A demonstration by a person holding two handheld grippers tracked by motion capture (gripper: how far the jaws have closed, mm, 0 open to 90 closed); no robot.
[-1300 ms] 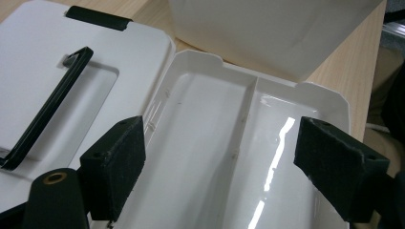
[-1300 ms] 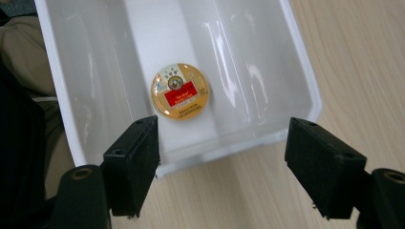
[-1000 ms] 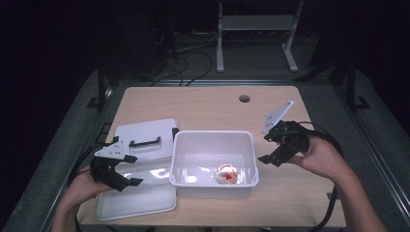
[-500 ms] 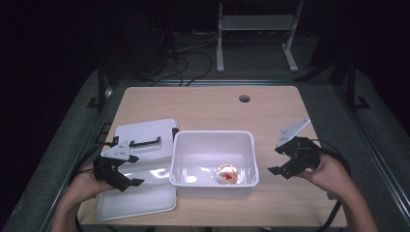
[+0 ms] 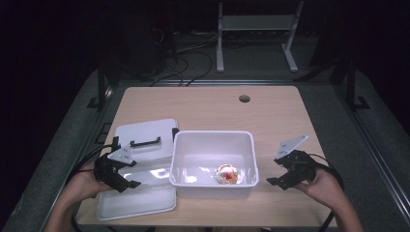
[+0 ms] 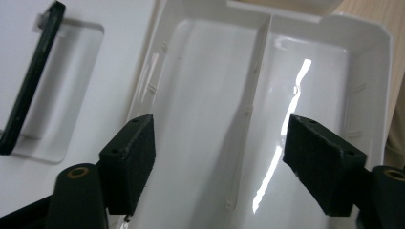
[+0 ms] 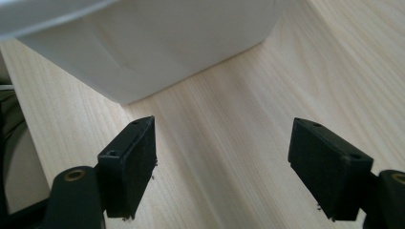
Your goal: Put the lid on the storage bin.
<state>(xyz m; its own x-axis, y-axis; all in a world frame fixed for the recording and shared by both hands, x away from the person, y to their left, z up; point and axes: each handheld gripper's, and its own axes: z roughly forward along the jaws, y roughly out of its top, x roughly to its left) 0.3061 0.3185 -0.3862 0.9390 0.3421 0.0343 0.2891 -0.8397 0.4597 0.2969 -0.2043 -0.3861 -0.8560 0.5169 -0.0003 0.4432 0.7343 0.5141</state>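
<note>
A white plastic bin (image 5: 212, 189) stands in the middle of the wooden table (image 5: 217, 108). Inside it, near the front right, lies a small round clear object with red and orange in it (image 5: 227, 175). My left gripper (image 5: 126, 175) hovers left of the bin, open, over a shallow white tray (image 5: 140, 200). The left gripper view has the open gripper (image 6: 219, 148) above that glossy tray (image 6: 205, 95), which has a ridge down its middle. My right gripper (image 5: 274, 172) is open just right of the bin. In its own view the open gripper (image 7: 222, 152) is over bare wood, facing the bin's corner (image 7: 167, 47).
A flat white lid (image 5: 145, 133) with a black handle (image 5: 145, 142) lies behind the tray, and the handle (image 6: 31, 76) also appears at the left of the left gripper view. A round cable hole (image 5: 244, 98) sits at the table's far side. Cables and a metal stand lie on the dark floor beyond.
My right gripper has moved from beside the bin's far right corner back toward the person, down to the bin's near right side. The left gripper has barely shifted.
</note>
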